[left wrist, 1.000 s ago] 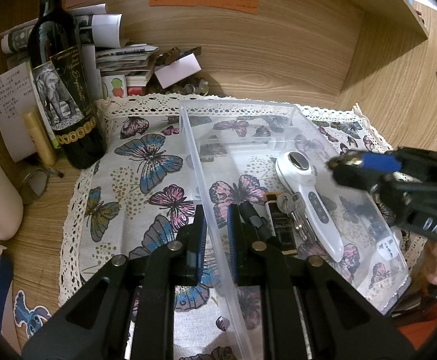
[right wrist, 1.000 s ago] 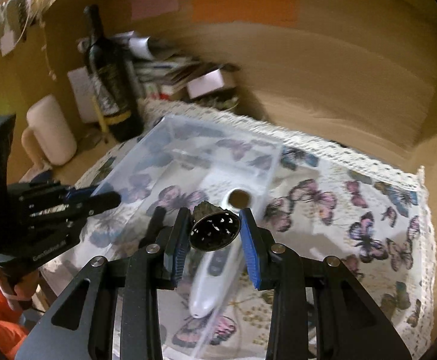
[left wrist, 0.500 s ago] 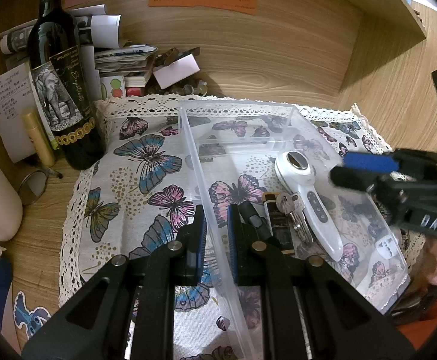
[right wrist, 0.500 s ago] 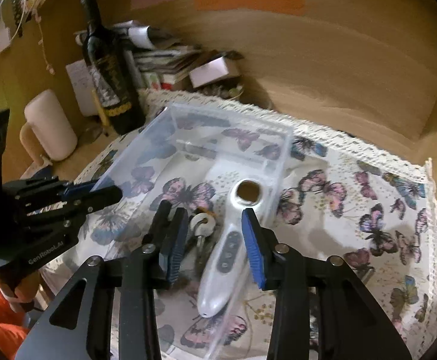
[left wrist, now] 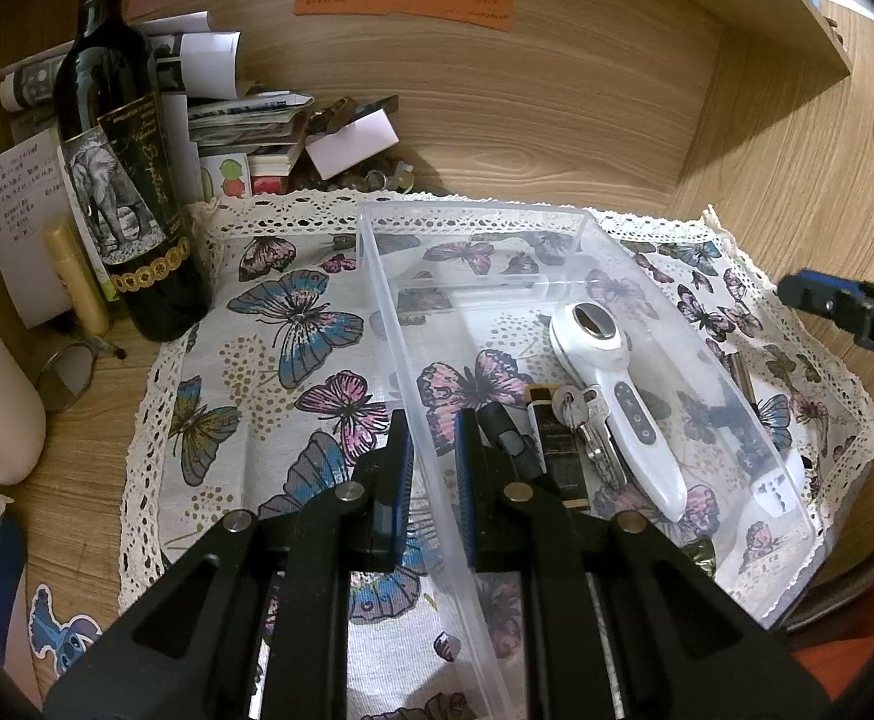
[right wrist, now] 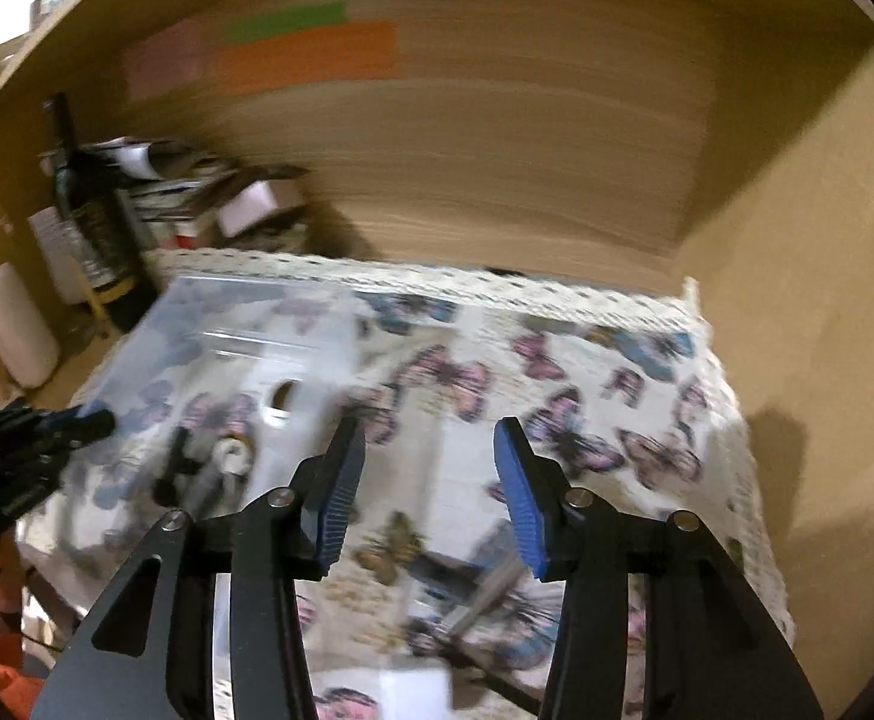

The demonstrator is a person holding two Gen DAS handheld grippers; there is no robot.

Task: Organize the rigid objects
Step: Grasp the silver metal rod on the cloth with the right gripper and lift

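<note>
My left gripper (left wrist: 435,468) clamps the clear bin's (left wrist: 401,324) near wall; white handheld device (left wrist: 613,396) and keys (left wrist: 583,420) lie inside it. My right gripper (right wrist: 431,492) gapes empty beside the bin.

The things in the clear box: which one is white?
The long massager-like device with a round metal head and buttons on its handle. The keys beside it are silvery, and the lighter is black.
</note>
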